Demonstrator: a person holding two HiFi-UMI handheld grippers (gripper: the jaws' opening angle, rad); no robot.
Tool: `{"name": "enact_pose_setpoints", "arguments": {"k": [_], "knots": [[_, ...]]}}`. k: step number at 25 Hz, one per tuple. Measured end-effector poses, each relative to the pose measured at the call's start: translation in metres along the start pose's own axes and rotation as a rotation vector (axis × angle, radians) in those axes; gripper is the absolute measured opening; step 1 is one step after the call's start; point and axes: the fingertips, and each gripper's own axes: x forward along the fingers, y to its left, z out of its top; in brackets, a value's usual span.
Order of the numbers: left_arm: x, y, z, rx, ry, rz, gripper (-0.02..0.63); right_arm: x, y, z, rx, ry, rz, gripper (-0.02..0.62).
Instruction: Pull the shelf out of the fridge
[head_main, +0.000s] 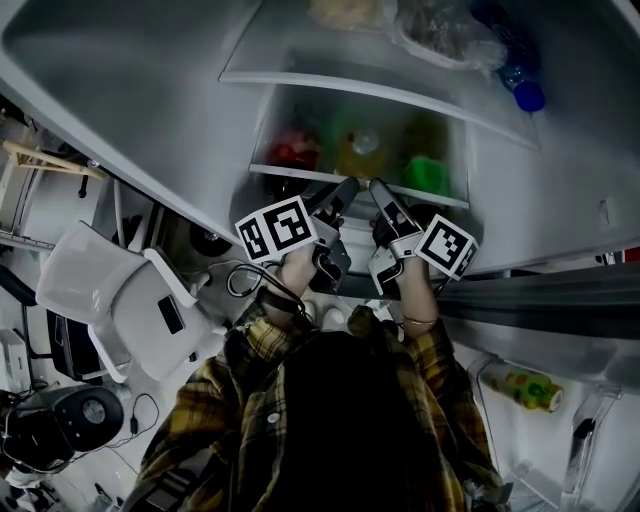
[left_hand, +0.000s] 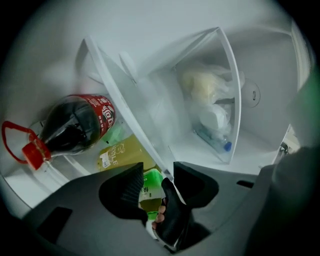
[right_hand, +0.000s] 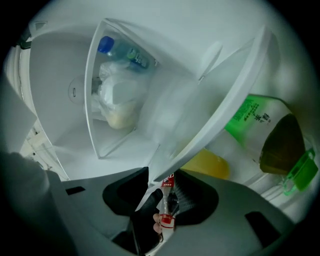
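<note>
Now the left gripper (left_hand: 158, 171) spreads its fingers around the flat, clear, white-rimmed shelf (left_hand: 145, 100) while the right gripper (right_hand: 162, 176) pinches it.

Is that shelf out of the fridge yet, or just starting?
Just starting. Done: the fridge is open. In hand: the left gripper has its jaws open around the shelf front edge; the right gripper straddles it, grip unclear. Remaining: clamp and pull; the shelf looks fully seated.
</note>
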Motion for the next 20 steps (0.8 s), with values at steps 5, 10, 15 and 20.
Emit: {"name": "enact_pose_setpoints", "arguments": {"k": [5, 10, 15, 20], "knots": [[0.005, 0.003, 0.007, -0.038, -0.02, -0.002, 0.183, 0.01, -0.003, 0.004, 0.029, -0.004, 0.004, 0.147], [0.013, 0.003, 0.014, -0.04, -0.029, -0.007, 0.183, 0.018, -0.007, 0.007, 0.07, -0.01, 0.012, 0.147], [0.019, 0.002, 0.019, -0.039, -0.031, -0.009, 0.183, 0.022, -0.009, 0.012, 0.091, -0.027, 0.013, 0.147], [0.023, 0.002, 0.025, -0.059, -0.04, -0.011, 0.181, 0.026, -0.007, 0.016, 0.095, -0.033, 0.026, 0.146]]}}
